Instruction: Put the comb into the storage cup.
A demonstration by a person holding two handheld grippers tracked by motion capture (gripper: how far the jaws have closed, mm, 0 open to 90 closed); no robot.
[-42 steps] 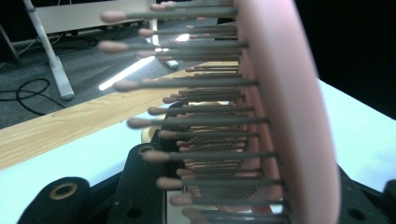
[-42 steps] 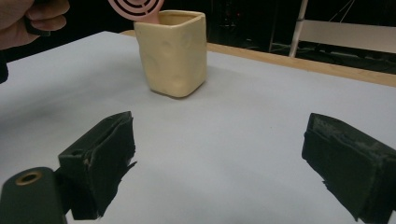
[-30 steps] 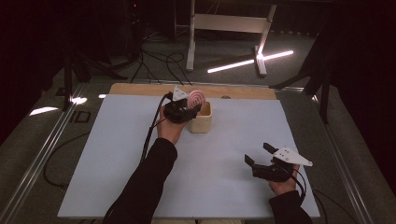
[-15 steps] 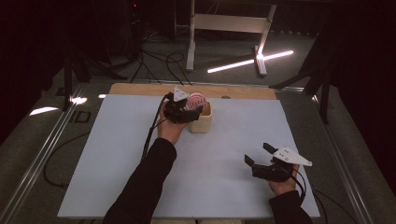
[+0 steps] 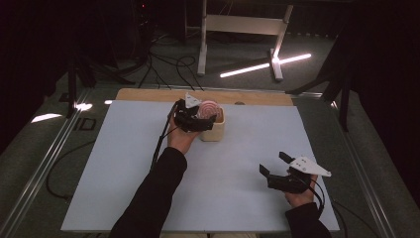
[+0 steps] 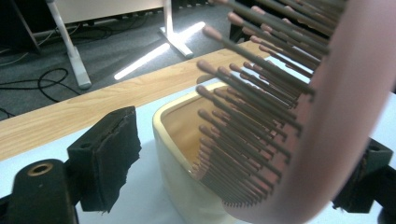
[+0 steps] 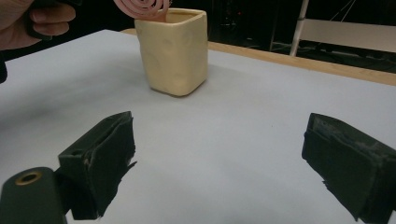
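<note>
A pink hairbrush (image 5: 209,108) stands head-up in a cream cup (image 5: 214,133) at the far middle of the white mat. My left gripper (image 5: 205,121) is at the cup's rim, and its jaws have just been opening. In the left gripper view the brush (image 6: 317,116) is between the pads above the cup (image 6: 180,154). The left pad (image 6: 102,158) stands well off it, so the left gripper (image 6: 236,168) is open. My right gripper (image 5: 272,164) rests open near the mat's front right. The right gripper view has its wide gap (image 7: 224,163) facing the cup (image 7: 175,51).
The white mat (image 5: 124,173) covers a table with a wooden strip (image 5: 148,94) along its far edge. Cables (image 5: 163,64), a frame's white legs (image 5: 202,44) and a bright light strip (image 5: 262,65) lie on the floor beyond. Metal rails (image 5: 44,163) flank the table.
The left jaws have spread apart from the brush, which stays standing in the cup. Neither hand has shifted.
</note>
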